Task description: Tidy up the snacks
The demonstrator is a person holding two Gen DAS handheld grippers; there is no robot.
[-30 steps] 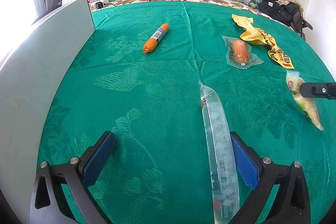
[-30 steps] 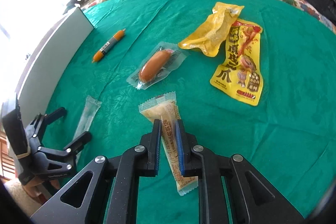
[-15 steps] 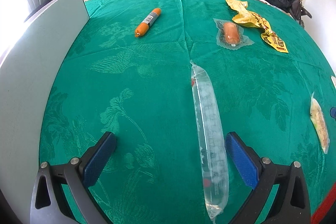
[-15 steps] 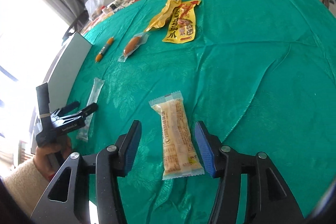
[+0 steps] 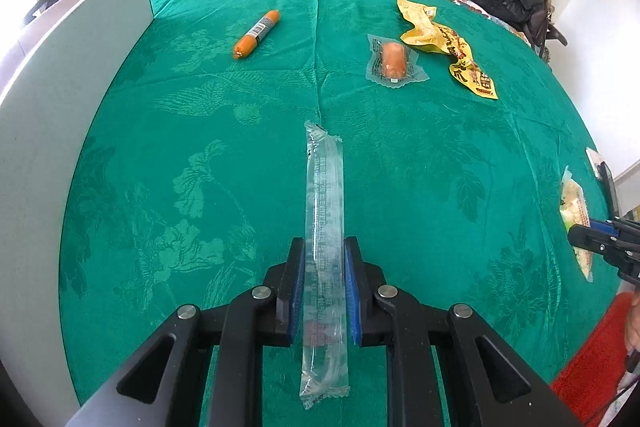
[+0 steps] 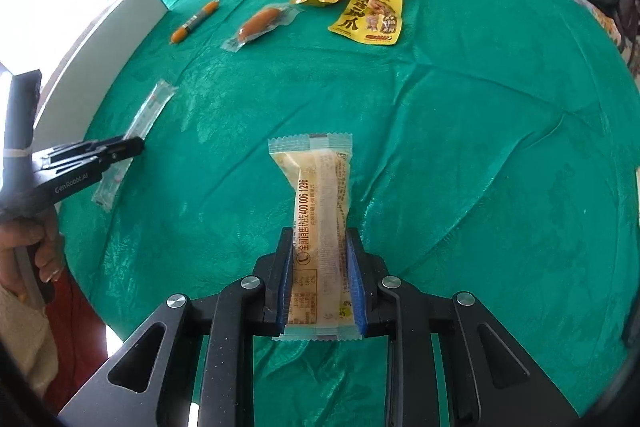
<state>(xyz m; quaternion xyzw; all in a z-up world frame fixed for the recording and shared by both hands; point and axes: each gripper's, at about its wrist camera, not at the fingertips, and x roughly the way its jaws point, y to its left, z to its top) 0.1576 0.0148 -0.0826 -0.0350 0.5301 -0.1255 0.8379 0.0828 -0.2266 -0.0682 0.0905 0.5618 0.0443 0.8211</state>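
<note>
A long clear plastic snack sleeve is clamped in the left gripper and a beige cake-bar packet in the right gripper, both low over the green patterned cloth, far from the orange sausage stick.

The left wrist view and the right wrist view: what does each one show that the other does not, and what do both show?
Only the left wrist view shows the left claw from above, shut on the clear packet, with its blue pads pressing both sides. Only the right wrist view shows the right claw from above, shut on the beige snack bar, and the hand that holds the left claw. Both show the green cloth, the orange sausage stick, the sealed sausage, the yellow bags and the white board.
</note>
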